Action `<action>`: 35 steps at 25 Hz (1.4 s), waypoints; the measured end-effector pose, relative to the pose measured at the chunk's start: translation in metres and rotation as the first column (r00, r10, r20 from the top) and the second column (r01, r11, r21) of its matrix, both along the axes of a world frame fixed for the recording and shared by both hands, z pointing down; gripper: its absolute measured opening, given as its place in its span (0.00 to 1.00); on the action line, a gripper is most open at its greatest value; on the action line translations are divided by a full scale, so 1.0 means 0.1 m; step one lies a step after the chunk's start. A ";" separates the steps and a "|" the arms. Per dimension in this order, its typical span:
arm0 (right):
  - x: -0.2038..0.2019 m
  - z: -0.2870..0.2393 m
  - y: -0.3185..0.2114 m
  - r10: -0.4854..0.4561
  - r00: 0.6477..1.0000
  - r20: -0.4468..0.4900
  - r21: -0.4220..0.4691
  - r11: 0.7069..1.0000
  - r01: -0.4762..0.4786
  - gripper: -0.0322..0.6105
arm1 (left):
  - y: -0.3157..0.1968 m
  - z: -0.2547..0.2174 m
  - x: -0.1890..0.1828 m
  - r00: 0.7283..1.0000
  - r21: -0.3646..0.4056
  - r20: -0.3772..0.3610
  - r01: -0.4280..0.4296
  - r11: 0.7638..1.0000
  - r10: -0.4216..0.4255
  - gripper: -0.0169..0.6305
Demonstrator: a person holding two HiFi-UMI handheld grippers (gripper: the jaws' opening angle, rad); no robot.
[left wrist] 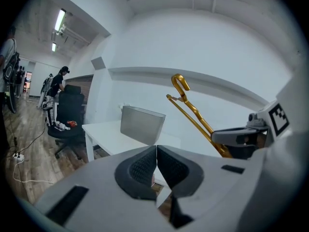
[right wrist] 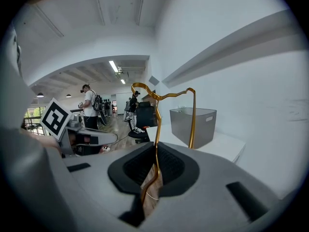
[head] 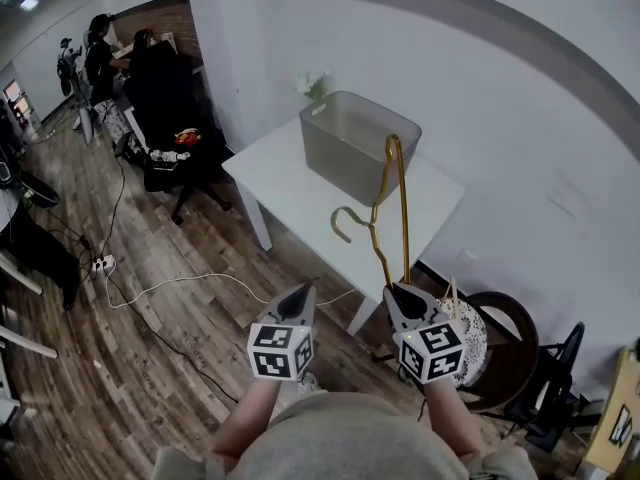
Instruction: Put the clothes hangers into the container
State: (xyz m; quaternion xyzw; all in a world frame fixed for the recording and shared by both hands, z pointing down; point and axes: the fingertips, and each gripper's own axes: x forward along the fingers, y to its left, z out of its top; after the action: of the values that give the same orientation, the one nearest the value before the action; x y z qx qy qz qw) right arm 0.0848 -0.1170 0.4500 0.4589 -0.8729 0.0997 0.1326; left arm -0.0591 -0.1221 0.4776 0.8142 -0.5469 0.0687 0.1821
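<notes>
A gold clothes hanger (head: pixel 385 218) hangs in the air in front of me, its hook (head: pixel 346 218) pointing left. My right gripper (head: pixel 400 293) is shut on its lower bar; the right gripper view shows the gold wire (right wrist: pixel 156 129) pinched between the pads. The grey container (head: pixel 352 136) stands on the white table (head: pixel 290 193) ahead, open at the top, also seen as the container (left wrist: pixel 141 125) and the container (right wrist: pixel 192 125). My left gripper (head: pixel 298 293) is shut with nothing in it, held left of the right one, away from the table. The hanger (left wrist: pixel 193 115) rises at its right.
A black office chair (head: pixel 170 118) with small items stands left of the table. Cables and a power strip (head: pixel 100 265) lie on the wooden floor. A round stool (head: pixel 500 348) and a black stand (head: pixel 555 388) are at my right. People stand far back left.
</notes>
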 end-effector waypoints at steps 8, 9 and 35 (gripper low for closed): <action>-0.39 -0.01 -0.48 0.035 0.999 -0.008 0.006 0.999 -0.035 0.09 | -0.49 0.02 -0.47 1.000 -0.002 0.001 -0.024 1.000 0.024 0.04; -0.43 -0.02 -0.54 0.042 0.999 -0.009 0.008 0.999 -0.042 0.09 | -0.54 0.01 -0.52 1.000 0.000 0.002 -0.026 1.000 0.026 0.04; -0.26 -0.53 -2.35 -0.012 0.989 -0.150 0.014 1.000 0.014 0.09 | -1.84 0.02 -0.82 1.000 0.016 -0.005 0.007 1.000 -0.007 0.04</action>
State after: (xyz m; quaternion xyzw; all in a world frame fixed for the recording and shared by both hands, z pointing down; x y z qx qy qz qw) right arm 0.0586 -0.3521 0.3971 0.4605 -0.8641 0.0575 0.1947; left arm -0.1410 -0.3062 0.4793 0.8138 -0.5499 0.0615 0.1774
